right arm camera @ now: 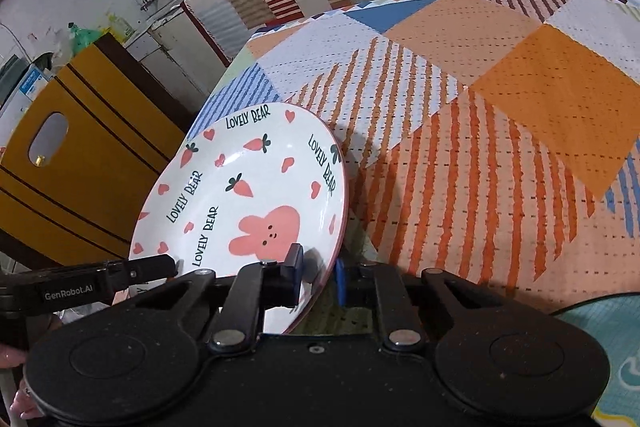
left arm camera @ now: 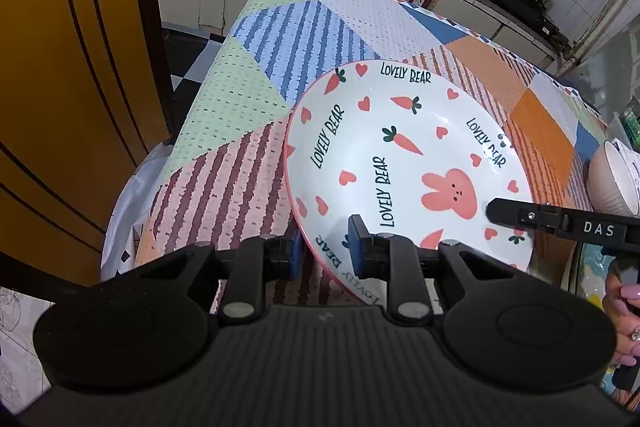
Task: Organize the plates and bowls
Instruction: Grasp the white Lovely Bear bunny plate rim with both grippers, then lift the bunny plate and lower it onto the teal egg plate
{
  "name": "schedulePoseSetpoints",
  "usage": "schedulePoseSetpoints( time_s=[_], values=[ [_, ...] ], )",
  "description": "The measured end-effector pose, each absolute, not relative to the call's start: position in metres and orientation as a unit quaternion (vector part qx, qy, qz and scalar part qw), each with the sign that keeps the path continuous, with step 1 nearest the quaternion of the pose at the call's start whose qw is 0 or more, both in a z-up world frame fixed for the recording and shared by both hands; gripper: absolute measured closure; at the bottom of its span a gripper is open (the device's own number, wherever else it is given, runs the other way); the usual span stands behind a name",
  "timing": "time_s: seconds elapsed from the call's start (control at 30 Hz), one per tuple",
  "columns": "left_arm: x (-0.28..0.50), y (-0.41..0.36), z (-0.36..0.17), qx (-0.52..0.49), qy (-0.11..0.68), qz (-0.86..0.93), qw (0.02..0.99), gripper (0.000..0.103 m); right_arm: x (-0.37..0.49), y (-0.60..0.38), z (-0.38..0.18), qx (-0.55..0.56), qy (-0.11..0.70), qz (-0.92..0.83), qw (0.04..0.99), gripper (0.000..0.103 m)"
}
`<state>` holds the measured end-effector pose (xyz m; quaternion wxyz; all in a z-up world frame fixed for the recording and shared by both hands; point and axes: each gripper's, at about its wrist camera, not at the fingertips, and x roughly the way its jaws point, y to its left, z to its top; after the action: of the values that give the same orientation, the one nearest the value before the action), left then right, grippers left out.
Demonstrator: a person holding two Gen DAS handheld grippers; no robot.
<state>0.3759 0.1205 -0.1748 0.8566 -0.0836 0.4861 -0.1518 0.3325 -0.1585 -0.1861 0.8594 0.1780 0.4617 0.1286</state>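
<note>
Left wrist view, nearest first: our left gripper is clamped on the near rim of the plate, one blue pad on the printed face, the other under the rim. Just to its right our right gripper comes in over the same near edge, its black finger lying on the plate's face beside the rabbit print.

Right wrist view confirms this: the right gripper is closed on the plate, with the rim pinched between the dark pad on top and the blue pad underneath. The left gripper shows at its left, on the rim.

So we have both grippers gripping one plate, which sits ahead of them, tilted, its far edge toward the table. We cannot tell whether that far edge touches the cloth or hangs clear.

Further right of the left gripper, a white ribbed bowl stands on the table, apart from the plate, untouched.

Our judgement: the task is early. The plate is secured but not yet placed; the bowl is still to be handled. No stack or destination shows in either view
</note>
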Motion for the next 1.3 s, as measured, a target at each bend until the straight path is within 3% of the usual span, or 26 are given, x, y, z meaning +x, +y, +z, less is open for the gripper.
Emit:
schedulePoseSetpoints(
  time_s=[0.43, 0.8, 1.3],
  values=[
    [0.341, 0.105, -0.119, -0.017, 0.459, -0.178, 0.87, 0.082, 0.304, -0.167, -0.154, 0.14, 0.438, 0.175, 0.871, 0.083],
    [0.278, 0.064, -0.056, 0.008, 0.44, -0.245, 0.864, 0.081, 0.227, -0.208, -0.094, 0.131, 0.383, 0.157, 0.901, 0.082],
    [0.23, -0.024, -0.086, 0.042, 0.472, -0.305, 0.826, 0.08, 0.136, -0.28, -0.11, 0.153, 0.407, 0.072, 0.897, 0.081]
  ],
)
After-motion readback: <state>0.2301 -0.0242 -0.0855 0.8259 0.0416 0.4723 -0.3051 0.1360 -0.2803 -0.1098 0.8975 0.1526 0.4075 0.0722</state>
